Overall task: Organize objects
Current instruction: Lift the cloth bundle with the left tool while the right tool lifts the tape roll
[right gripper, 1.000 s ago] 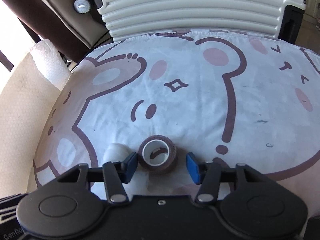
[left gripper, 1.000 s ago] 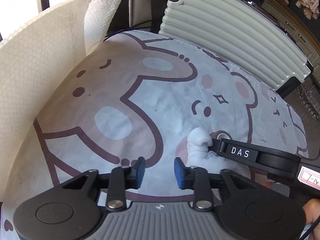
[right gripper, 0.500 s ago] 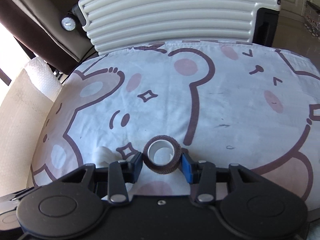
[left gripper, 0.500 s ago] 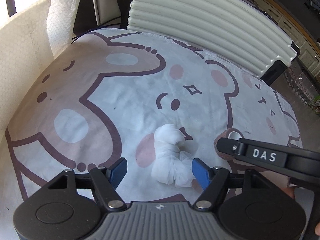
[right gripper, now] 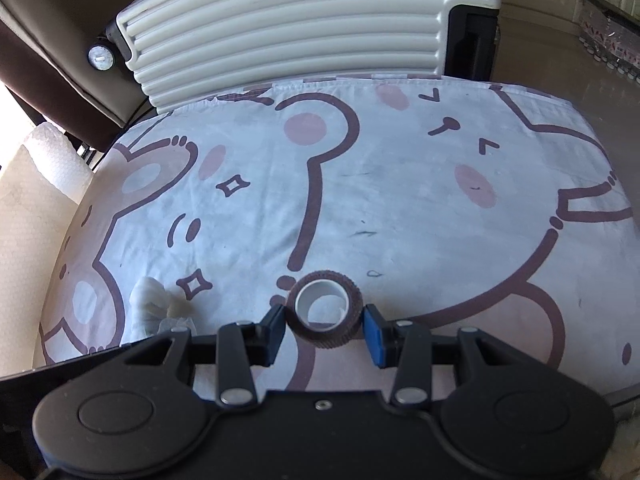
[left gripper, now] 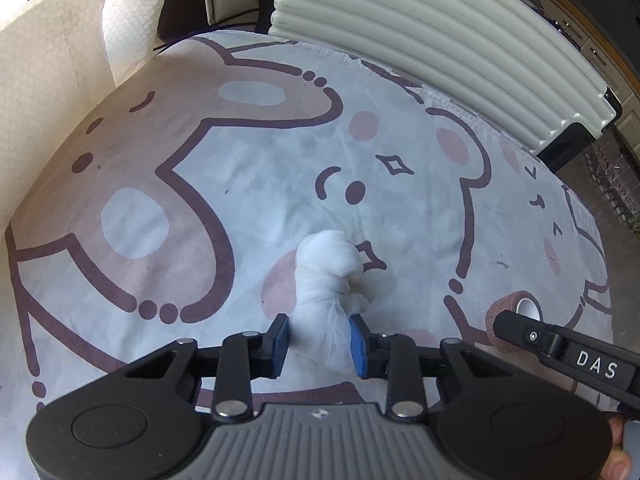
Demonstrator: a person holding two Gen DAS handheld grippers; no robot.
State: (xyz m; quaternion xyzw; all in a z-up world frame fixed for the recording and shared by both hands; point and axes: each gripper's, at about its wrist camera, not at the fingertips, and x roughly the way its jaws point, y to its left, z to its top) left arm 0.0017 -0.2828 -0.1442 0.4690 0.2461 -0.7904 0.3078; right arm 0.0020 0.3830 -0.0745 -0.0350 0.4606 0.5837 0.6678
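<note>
Down in front of me lies a table (left gripper: 200, 152) covered by a pale cloth printed with brown and pink cartoon bears. My left tongs (left gripper: 319, 342) point steeply down at it, and their blue pads have just been closing in around a bunched white gauze wad (left gripper: 326, 280); the pads now press on its lower, thinner end from both sides, while its rounded top pokes out toward twelve o'clock. In the left view, at about four o'clock from the gauze, one black finger of my other tool, marked DAS, reaches in from the right edge, with a brown tape roll (left gripper: 512, 314) at its tip. My right tongs (right gripper: 324, 330) pinch that same brown tape roll (right gripper: 326, 308) between their blue pads, one pad on each side of its ribbed outer wall; the roll's white core faces up and toward me. In the right view the gauze wad (right gripper: 150, 300) sits at nine o'clock from the roll, near it but apart, partly hidden behind the black body of the tool. At twelve o'clock, beyond the far edge of the cloth, stands a cream ribbed suitcase (right gripper: 288, 28) with black trim. At ten o'clock in both views hangs a cream sheet of honeycomb-textured paper wrap (left gripper: 52, 92), brightly lit.
</note>
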